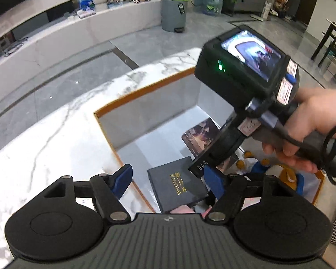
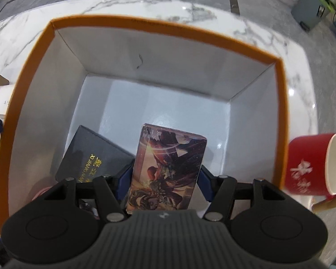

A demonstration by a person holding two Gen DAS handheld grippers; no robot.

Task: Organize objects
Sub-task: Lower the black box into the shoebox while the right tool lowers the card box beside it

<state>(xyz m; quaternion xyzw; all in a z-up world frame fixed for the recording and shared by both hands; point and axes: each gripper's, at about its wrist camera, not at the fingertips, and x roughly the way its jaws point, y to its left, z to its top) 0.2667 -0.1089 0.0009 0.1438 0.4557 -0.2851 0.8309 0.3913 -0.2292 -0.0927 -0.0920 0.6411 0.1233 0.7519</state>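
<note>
Right hand-held gripper (image 2: 165,180) is pointing down into the orange-rimmed box (image 2: 280,103) and pinching the card pack (image 2: 168,168) by its long sides, blue pads tight on both edges; the pack's near end is cut off behind the gripper body, so can't see how far back it runs. Just left of that gripper, down on the box floor, the black case (image 2: 89,157) with gold lettering lies flat, with its near corner hidden under the left finger linkage. Off to the right, outside the box wall, there's a red mug (image 2: 318,165) on the counter (image 2: 212,15), blurry, lettering unreadable. Left hand-held gripper (image 1: 168,179) hangs above the near-left part of the box with its fingers spread wide and nothing between them, only the black case showing below through the gap. From this view the right gripper's body and the hand (image 1: 311,121) holding it block most of the box's right half, so the pack only peeks out as a sliver. A plush toy (image 1: 280,172) sits beyond the right finger, mostly covered, can't tell if it's inside the box. Something pinkish right under the gripper base is too hidden to name.
</note>
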